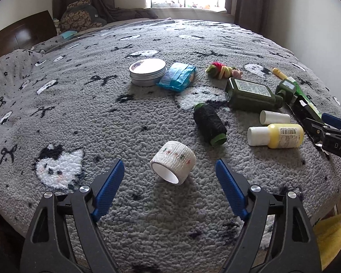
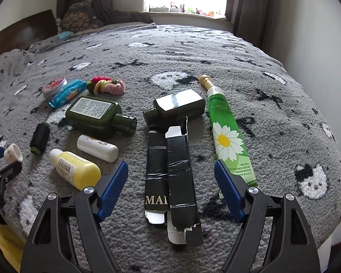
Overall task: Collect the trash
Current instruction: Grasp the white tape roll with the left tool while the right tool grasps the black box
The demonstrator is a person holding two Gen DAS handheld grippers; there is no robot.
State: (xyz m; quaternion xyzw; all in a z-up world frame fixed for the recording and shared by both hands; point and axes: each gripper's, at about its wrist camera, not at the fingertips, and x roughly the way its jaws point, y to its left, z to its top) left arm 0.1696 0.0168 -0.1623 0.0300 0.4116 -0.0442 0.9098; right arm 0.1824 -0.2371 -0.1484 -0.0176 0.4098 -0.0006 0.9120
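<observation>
Items lie scattered on a grey cat-pattern blanket (image 1: 79, 113). My left gripper (image 1: 169, 168) is open, its blue fingers on either side of a white bandage roll (image 1: 173, 168) without touching it. My right gripper (image 2: 171, 169) is open over a torn, flattened black carton (image 2: 174, 182). The carton lies between its fingers. A green daisy cream tube (image 2: 227, 136) lies just right of the carton. A small dark green bottle (image 2: 177, 108) lies at the carton's far end.
A yellow bottle (image 1: 282, 135), white tube (image 1: 275, 117), black thread spool (image 1: 209, 122), large green bottle (image 1: 250, 93), blue packet (image 1: 177, 77), round tin (image 1: 147, 71) and hair ties (image 1: 220, 70) lie around. The bed edge is near the grippers. Pillows and a window are far behind.
</observation>
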